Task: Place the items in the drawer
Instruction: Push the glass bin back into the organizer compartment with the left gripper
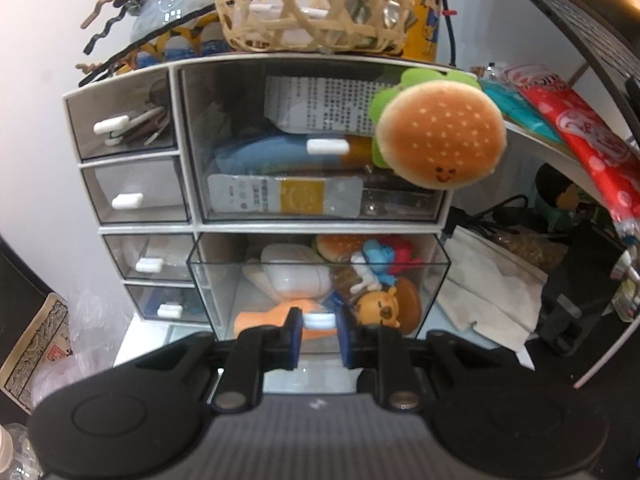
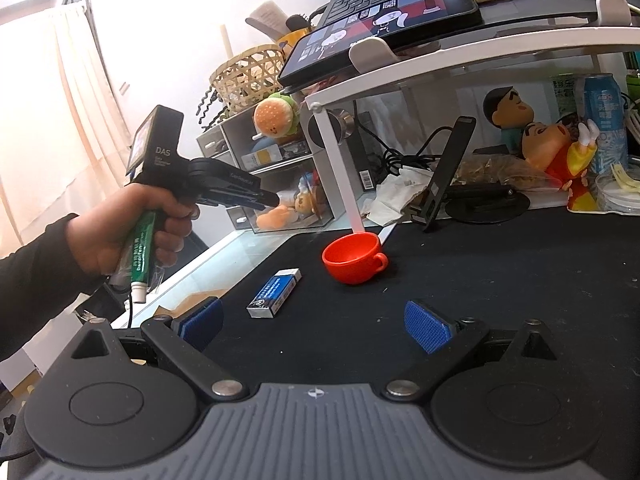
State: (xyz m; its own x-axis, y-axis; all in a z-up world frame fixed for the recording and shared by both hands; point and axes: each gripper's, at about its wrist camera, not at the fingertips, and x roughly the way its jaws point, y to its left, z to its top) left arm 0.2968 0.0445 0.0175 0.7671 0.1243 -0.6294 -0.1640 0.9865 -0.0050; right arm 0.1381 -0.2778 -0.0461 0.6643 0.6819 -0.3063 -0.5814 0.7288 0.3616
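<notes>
With its jaws pinching the white handle (image 1: 319, 321) of the clear plastic drawer (image 1: 320, 280), the left gripper (image 1: 318, 338) holds it out; the right gripper (image 2: 316, 324), wide open and empty, must next reach the blue-and-white eraser (image 2: 274, 293) just ahead.

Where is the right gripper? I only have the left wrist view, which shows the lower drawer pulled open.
Observer: The right gripper hovers over the black mat, jaws wide apart, holding nothing.
Operator: Is anything left out to put away?
Observer: A red cup and a blue and white eraser sit on that mat, apart from each other.
Operator: Is the left hand carrying anything extra?
Observer: Yes, the left hand clamps a green tube against the handle it grips.
</notes>
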